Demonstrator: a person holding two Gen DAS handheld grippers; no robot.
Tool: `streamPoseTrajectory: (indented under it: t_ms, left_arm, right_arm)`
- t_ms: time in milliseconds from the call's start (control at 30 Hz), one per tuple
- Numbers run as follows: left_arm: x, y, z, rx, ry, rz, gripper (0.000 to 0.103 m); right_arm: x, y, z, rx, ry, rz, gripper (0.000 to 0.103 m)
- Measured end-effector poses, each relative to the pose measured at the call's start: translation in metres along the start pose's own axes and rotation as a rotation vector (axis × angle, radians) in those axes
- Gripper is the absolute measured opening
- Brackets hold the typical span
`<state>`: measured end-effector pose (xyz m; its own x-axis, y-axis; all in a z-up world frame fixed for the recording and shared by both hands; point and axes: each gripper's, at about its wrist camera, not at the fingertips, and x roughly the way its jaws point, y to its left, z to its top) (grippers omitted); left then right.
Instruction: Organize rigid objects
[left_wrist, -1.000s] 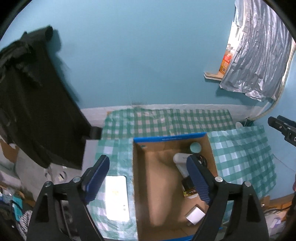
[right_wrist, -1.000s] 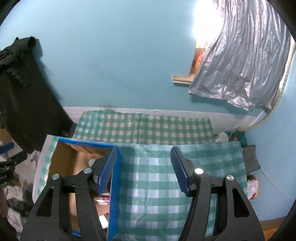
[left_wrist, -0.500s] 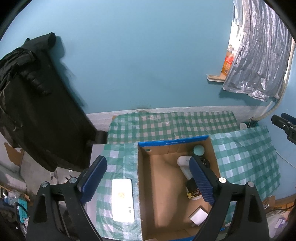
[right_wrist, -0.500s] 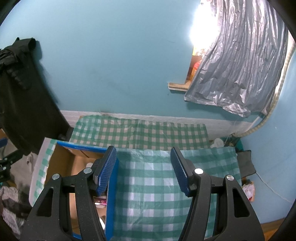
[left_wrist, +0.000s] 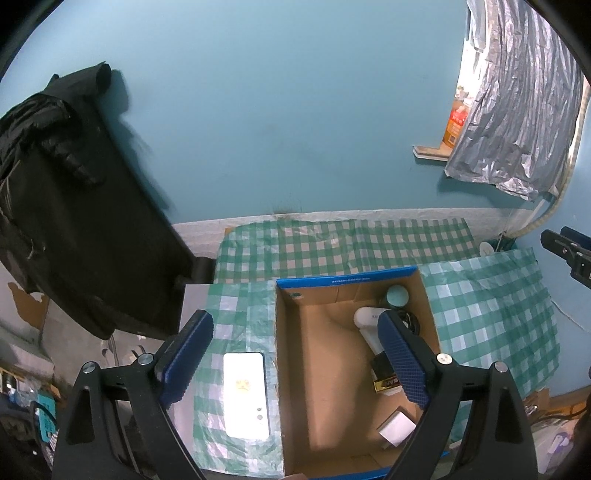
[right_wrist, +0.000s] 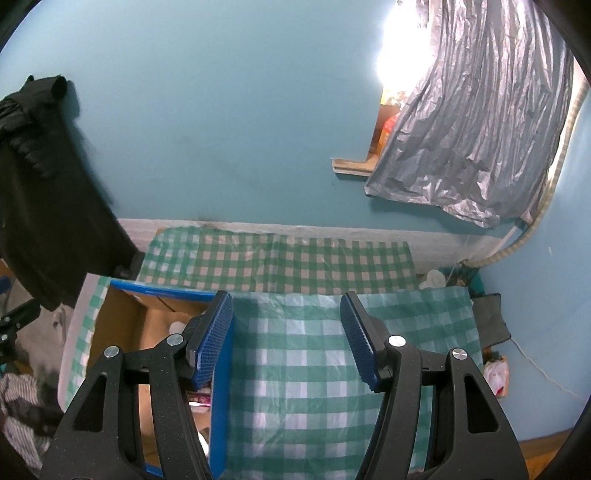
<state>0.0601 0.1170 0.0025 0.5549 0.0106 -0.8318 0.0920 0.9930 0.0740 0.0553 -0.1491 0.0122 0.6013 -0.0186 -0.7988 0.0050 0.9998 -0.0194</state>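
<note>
The left gripper (left_wrist: 295, 358) hangs above the table with its jaws wide apart and nothing between them. The right gripper (right_wrist: 286, 339) is likewise parted and empty, over bare checked cloth (right_wrist: 306, 369). Over the last second the left wrist view has shifted slightly: the box and phone sit a little further right and lower in frame than before. Neither gripper has closed on anything, so no object has been moved in this interval.

The cardboard box (left_wrist: 321, 369) stands open on the table. It already holds 1 white bottle (left_wrist: 369, 328), 1 round teal lid (left_wrist: 397, 295), 1 dark packet (left_wrist: 384, 376) and 1 small white block (left_wrist: 397, 430), all along its right side. A white phone (left_wrist: 245, 393) lies flat on the cloth just left of the box; it is judged the next item to pack.

Obstruction: the box's left wall stands between phone and box floor. A black coat (left_wrist: 74, 221) hangs well apart at left.
</note>
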Motion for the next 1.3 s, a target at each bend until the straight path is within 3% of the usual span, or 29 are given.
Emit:
streamPoseTrajectory:
  t_ms: [1300]
  left_arm:
    - [0.0019, -0.0028, -0.0014, 0.008, 0.015, 0.000, 0.092]
  right_arm:
    - [0.0001, 0.0007, 0.0004, -0.003, 0.003, -0.002, 0.061]
